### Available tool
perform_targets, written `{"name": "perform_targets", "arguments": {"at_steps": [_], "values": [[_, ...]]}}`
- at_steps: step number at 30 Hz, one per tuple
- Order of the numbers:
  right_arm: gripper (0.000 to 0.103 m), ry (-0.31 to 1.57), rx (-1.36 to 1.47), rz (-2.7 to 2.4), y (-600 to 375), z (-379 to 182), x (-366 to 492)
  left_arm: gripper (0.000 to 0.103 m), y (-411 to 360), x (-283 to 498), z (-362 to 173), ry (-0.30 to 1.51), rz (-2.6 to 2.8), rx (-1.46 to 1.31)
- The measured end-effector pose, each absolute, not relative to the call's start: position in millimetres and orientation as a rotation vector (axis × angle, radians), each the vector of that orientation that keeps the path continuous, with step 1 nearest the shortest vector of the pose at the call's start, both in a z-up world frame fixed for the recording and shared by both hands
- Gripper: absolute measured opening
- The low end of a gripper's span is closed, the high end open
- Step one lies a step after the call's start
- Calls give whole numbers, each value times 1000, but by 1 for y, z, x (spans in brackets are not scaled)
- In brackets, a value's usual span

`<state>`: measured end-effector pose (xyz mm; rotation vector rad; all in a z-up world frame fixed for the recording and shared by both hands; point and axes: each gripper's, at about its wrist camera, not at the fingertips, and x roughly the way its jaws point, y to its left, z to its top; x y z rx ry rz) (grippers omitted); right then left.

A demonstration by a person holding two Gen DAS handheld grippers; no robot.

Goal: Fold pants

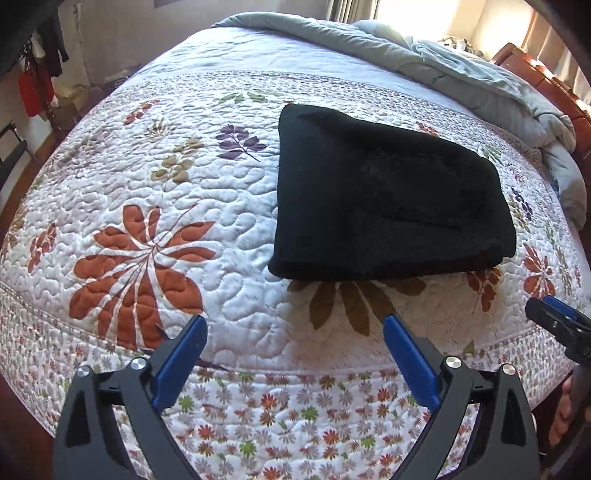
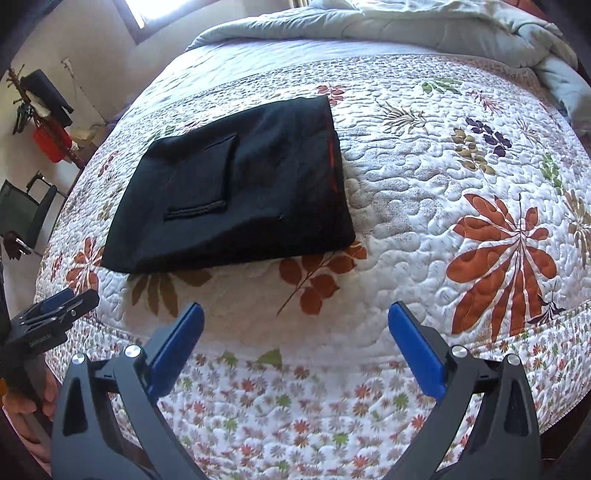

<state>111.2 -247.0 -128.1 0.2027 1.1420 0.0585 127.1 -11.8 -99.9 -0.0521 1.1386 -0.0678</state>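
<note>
Both the left gripper (image 1: 293,325) and the right gripper (image 2: 295,312) hang spread wide and empty over the quilt (image 1: 236,221), the black pants (image 2: 236,188) lying at eleven o'clock as a compact folded packet, so folding looks finished, needing at most a smoothing press.

Grey duvet (image 2: 406,26) cut off by frame top; pants' (image 1: 388,192) inner layers hidden
</note>
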Motion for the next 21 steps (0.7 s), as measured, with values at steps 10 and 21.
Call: {"name": "perform_targets", "arguments": {"at_steps": [10,21], "values": [[100,1134,193,95,-230,-112,94,99,-16,105,-79,1131,-73,-3],[100,1128,189,127,-219,-105,91,99,-17,90,-64,1118,-80,13]]}}
